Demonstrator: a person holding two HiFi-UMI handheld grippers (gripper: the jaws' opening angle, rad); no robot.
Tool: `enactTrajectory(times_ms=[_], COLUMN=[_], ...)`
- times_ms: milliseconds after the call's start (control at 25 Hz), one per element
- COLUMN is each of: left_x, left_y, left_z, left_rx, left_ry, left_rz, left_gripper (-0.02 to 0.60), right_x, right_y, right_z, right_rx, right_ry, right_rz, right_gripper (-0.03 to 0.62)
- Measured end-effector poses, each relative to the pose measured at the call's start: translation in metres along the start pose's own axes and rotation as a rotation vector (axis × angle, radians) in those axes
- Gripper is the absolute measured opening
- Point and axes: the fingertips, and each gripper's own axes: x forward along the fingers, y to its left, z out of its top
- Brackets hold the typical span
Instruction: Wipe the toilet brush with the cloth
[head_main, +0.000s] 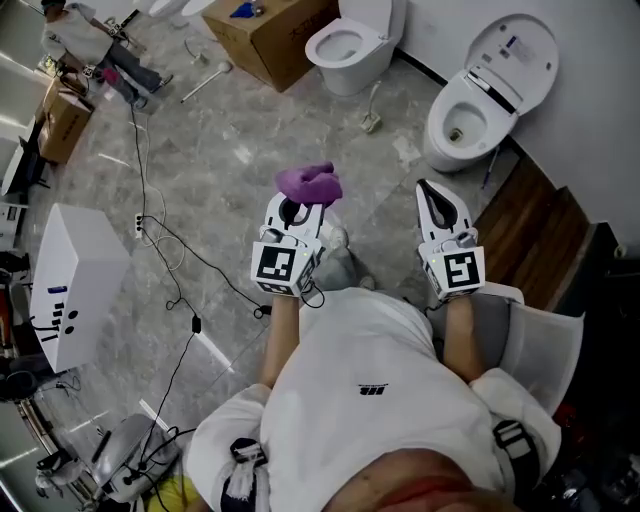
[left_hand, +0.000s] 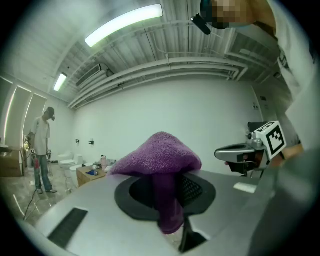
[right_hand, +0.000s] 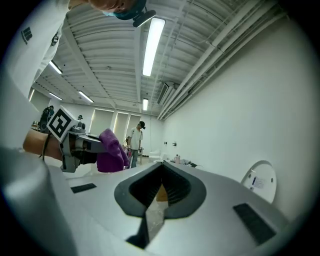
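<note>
A purple cloth (head_main: 309, 183) is bunched over the tip of my left gripper (head_main: 303, 203), which is shut on it. In the left gripper view the cloth (left_hand: 159, 155) drapes over the jaws like a cap, with a fold pinched between them at the left gripper (left_hand: 168, 197). My right gripper (head_main: 433, 192) is held level beside it on the right, shut and empty; the right gripper view shows its jaws (right_hand: 159, 186) closed with nothing between them. A white long-handled thing (head_main: 371, 112) lies on the floor by the far toilet; I cannot tell if it is the toilet brush.
Two white toilets stand ahead: one (head_main: 349, 45) at the back, one (head_main: 478, 98) with its lid up at the right wall. A cardboard box (head_main: 268, 34) sits behind. A white box (head_main: 76, 285) and cables (head_main: 170, 250) lie left. Wooden boards (head_main: 531, 228) lean right. A person (left_hand: 42, 150) stands far off.
</note>
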Motion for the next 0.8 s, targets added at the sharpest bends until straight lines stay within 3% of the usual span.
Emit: enactTrajectory(times_ms=[320,800], left_x=[0.059,0.157], left_y=[0.045,0.128], left_z=[-0.001,0.001], left_rx=[0.009,0.034], left_ry=[0.001,0.018], left_rz=[-0.015,-0.101], left_gripper=[0.077,0.074], right_x=[0.063,0.184], right_y=[-0.030,-0.056], right_z=[-0.011,-0.024], right_rx=[0.005,0.037], right_ry=[0.022,0.079], right_rz=[-0.020,-0.049], right_gripper=[-0.005,-0.005])
